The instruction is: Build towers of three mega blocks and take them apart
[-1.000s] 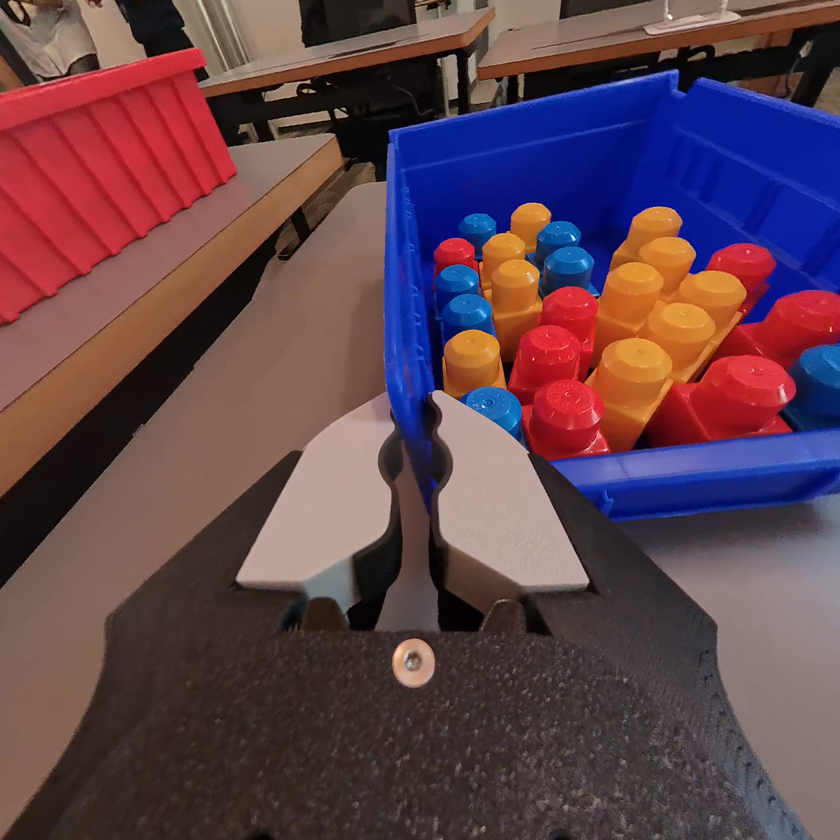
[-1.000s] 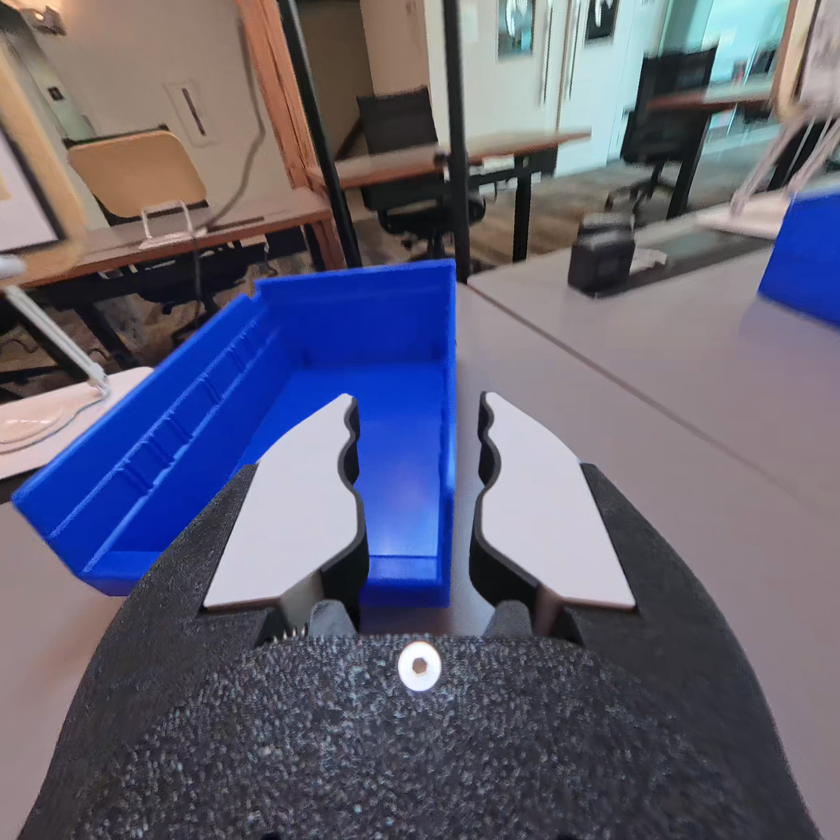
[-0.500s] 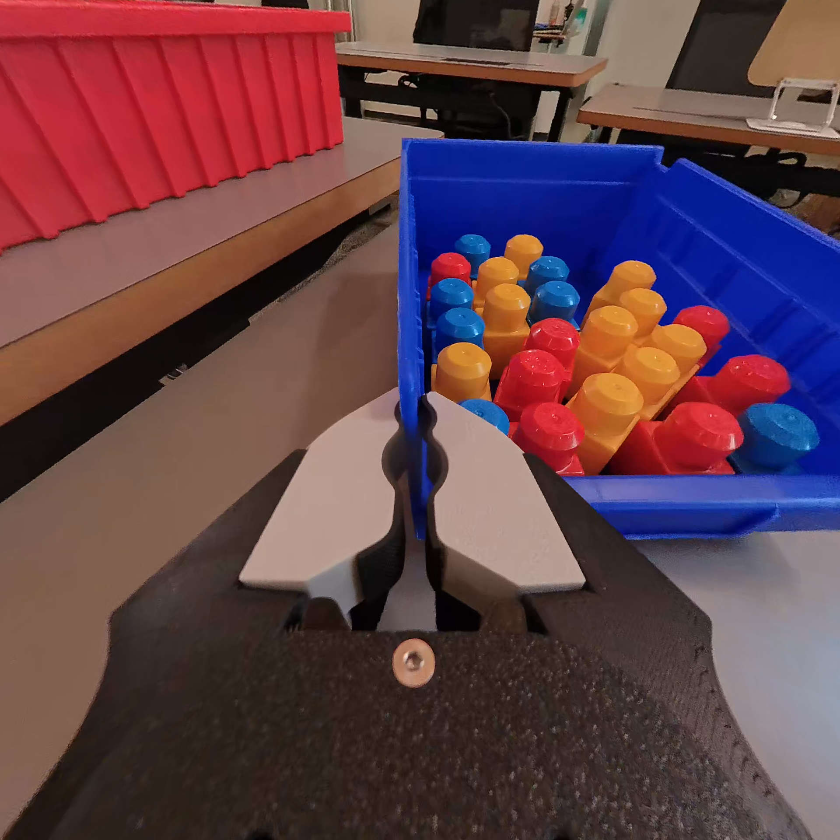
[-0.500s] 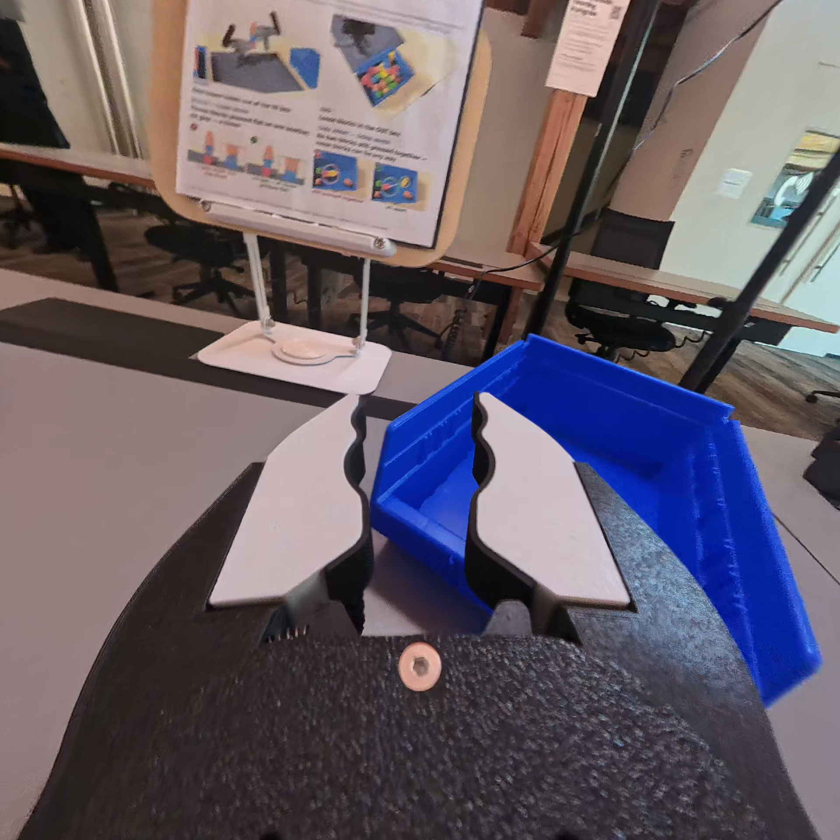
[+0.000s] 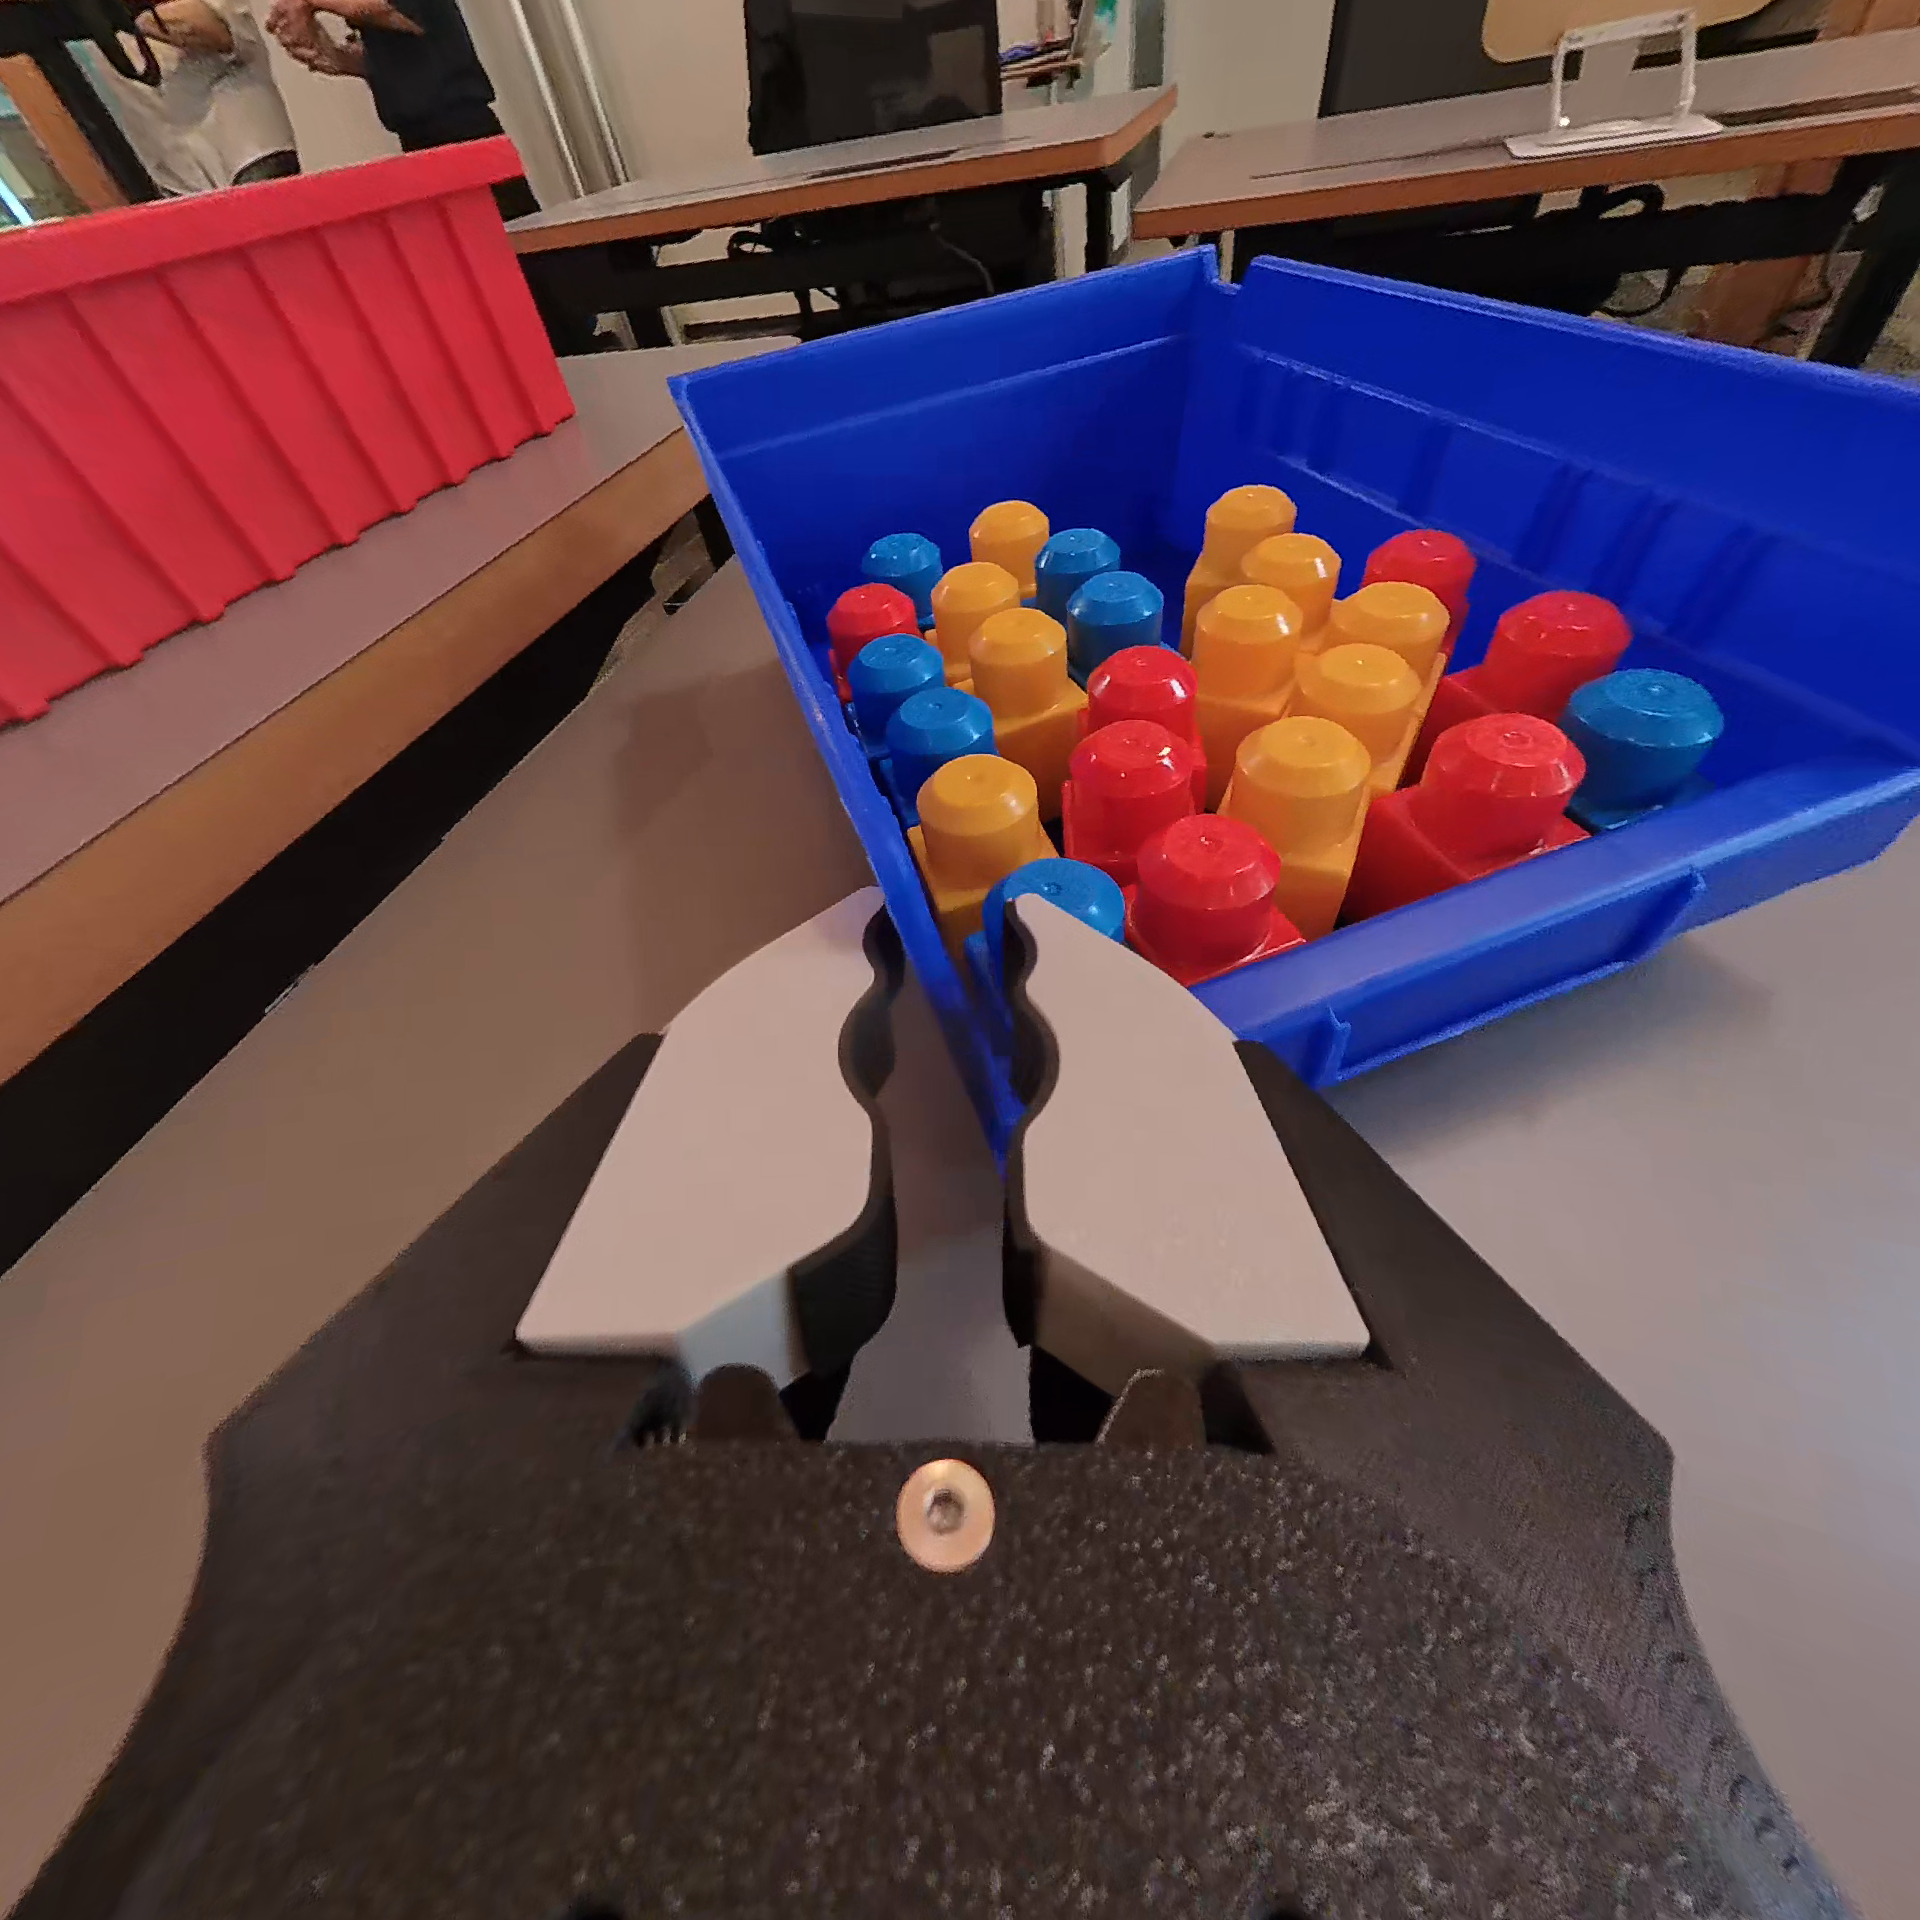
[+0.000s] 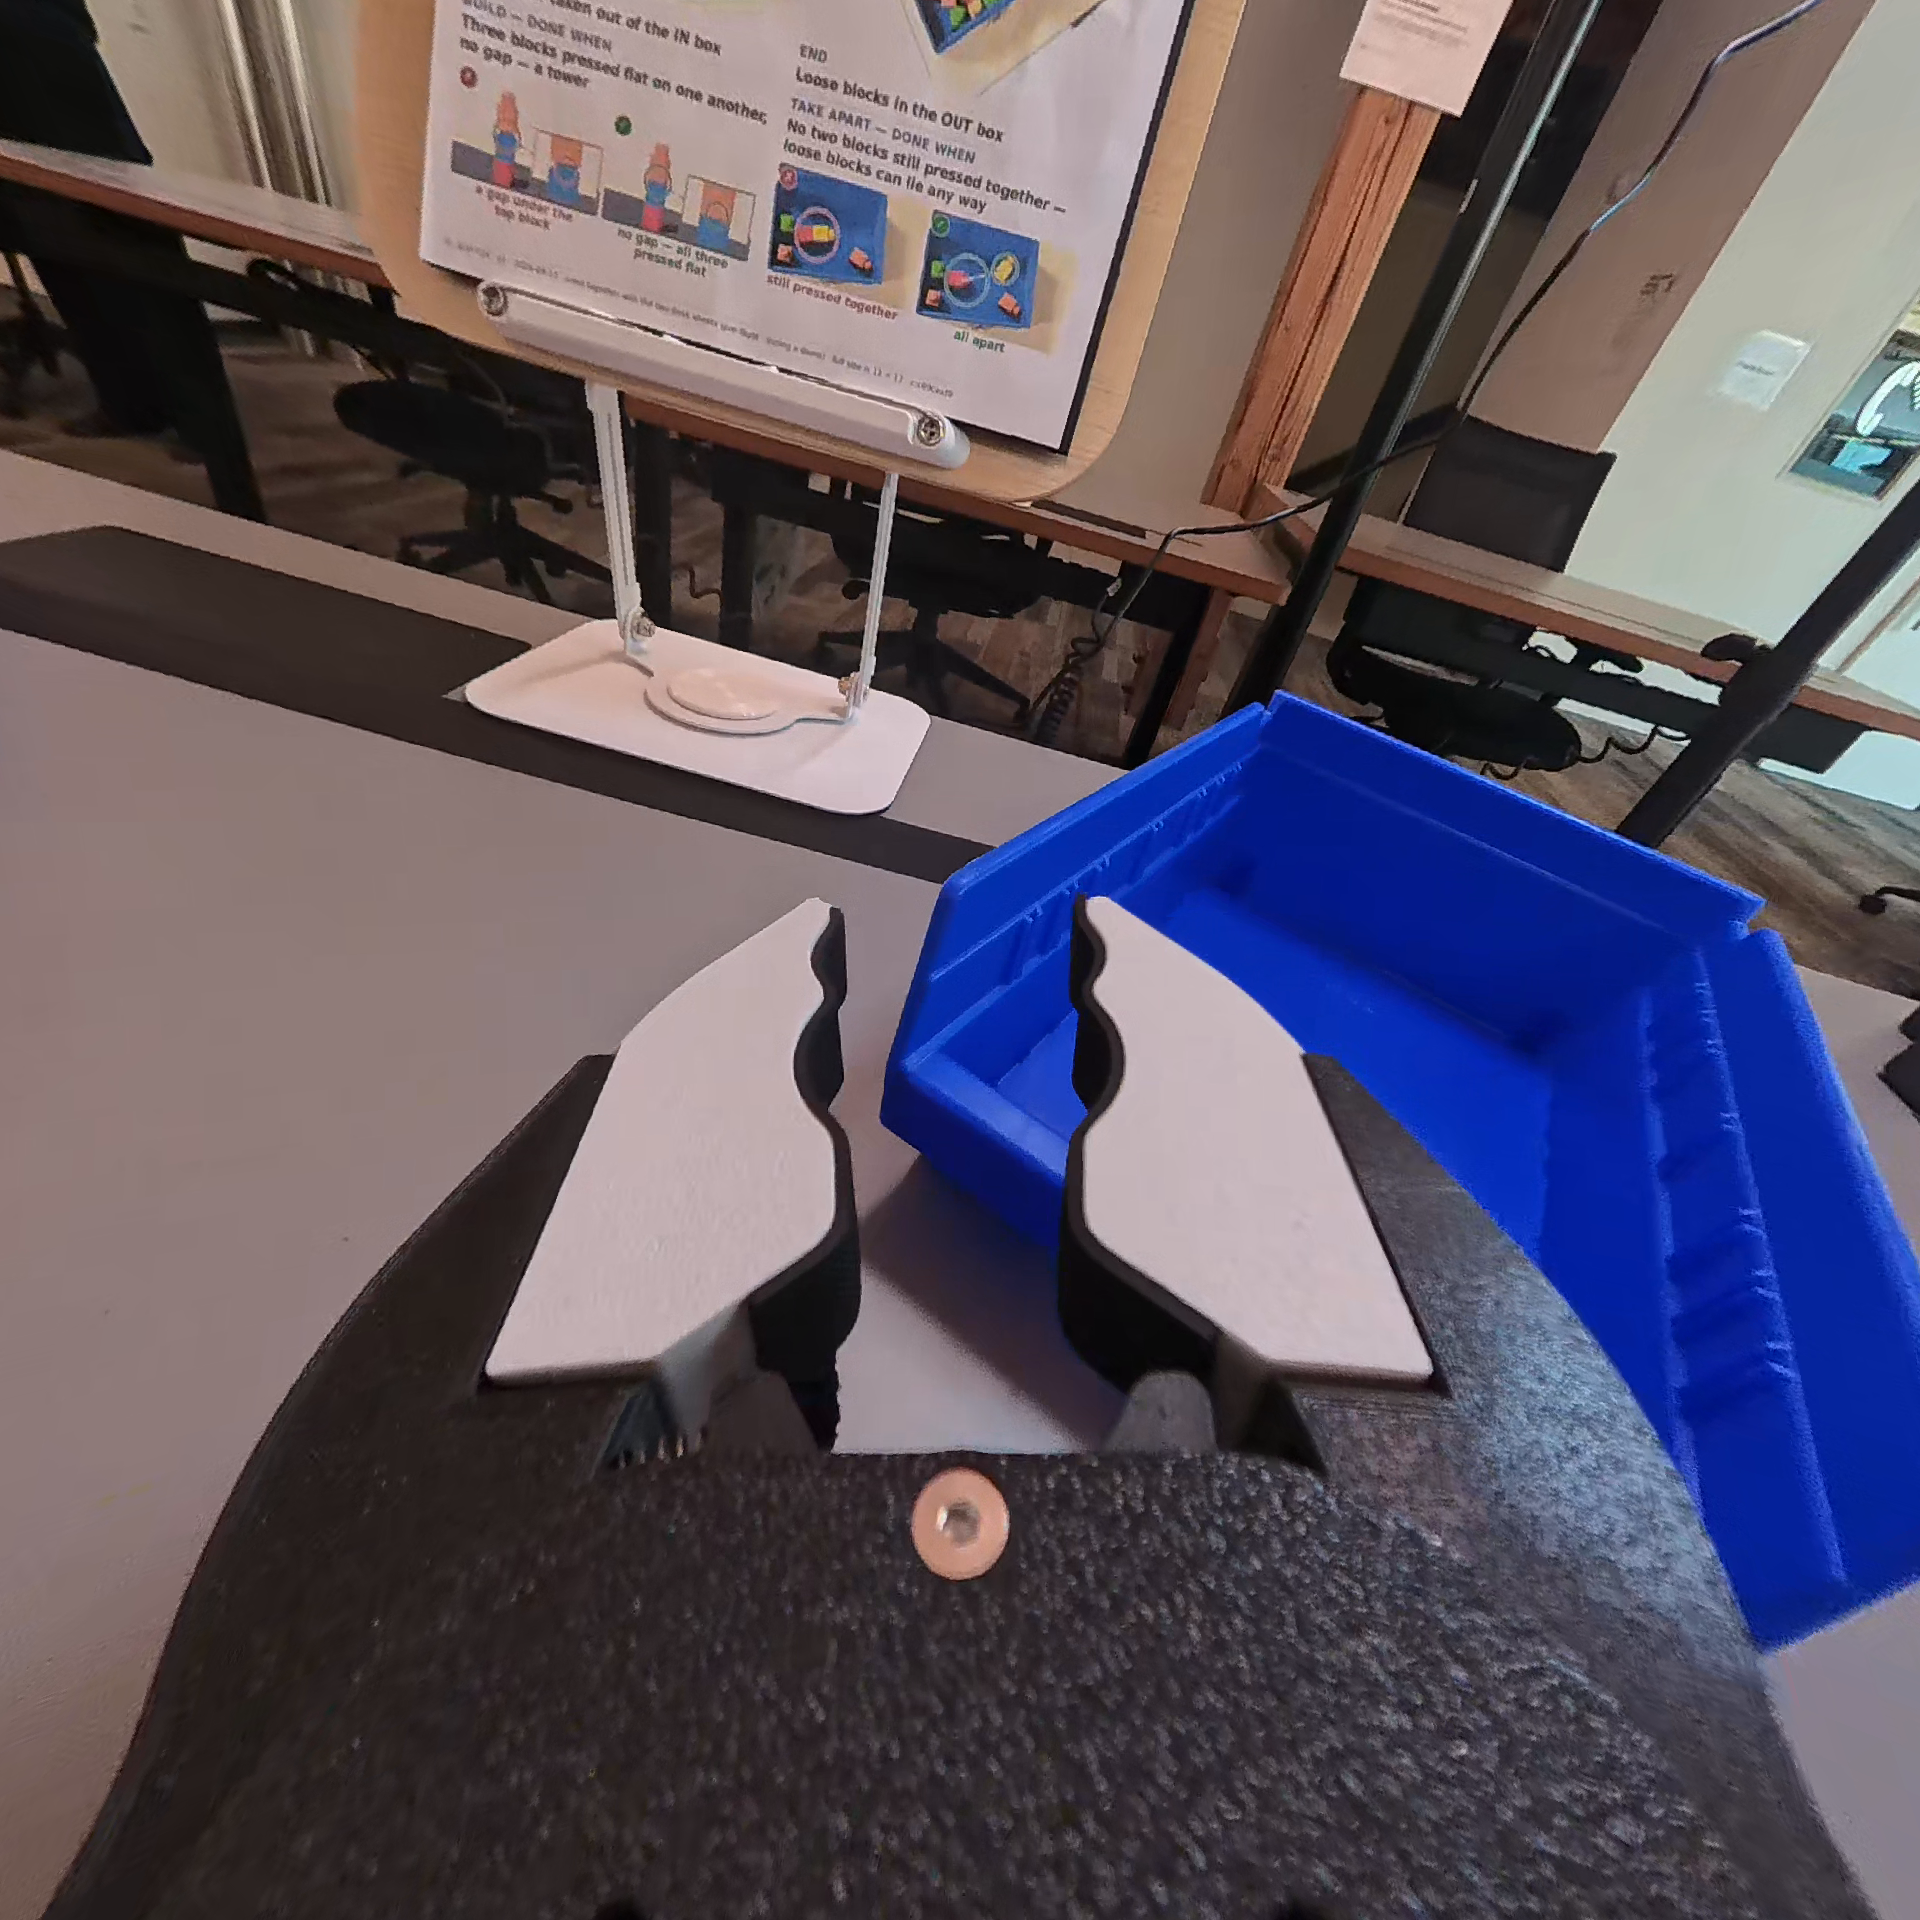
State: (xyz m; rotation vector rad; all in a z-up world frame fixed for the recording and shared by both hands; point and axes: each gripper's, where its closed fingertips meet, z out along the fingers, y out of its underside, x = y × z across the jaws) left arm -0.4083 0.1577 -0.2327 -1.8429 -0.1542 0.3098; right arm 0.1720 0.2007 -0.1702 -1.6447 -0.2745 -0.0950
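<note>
A blue bin on the grey table holds several red, yellow and blue mega blocks, studs up. My left gripper is shut on the bin's left wall near its front corner. One finger is outside the wall. The other is inside, next to a blue block. In the right wrist view a second blue bin stands empty on the table, angled to the right. My right gripper is open and empty. It is just in front of that bin's near left corner.
A red ribbed bin stands on the neighbouring table to the left. A white stand with an instruction sheet stands at the table's far edge. People stand at the far left. Desks and chairs lie beyond. About 60 centimetres separates my left fingertips from my right.
The left gripper kept the bin wall between its fingers while the bin turned in view. The right gripper swung from straddling the empty bin's wall to just off its corner, and its gap narrowed slightly.
</note>
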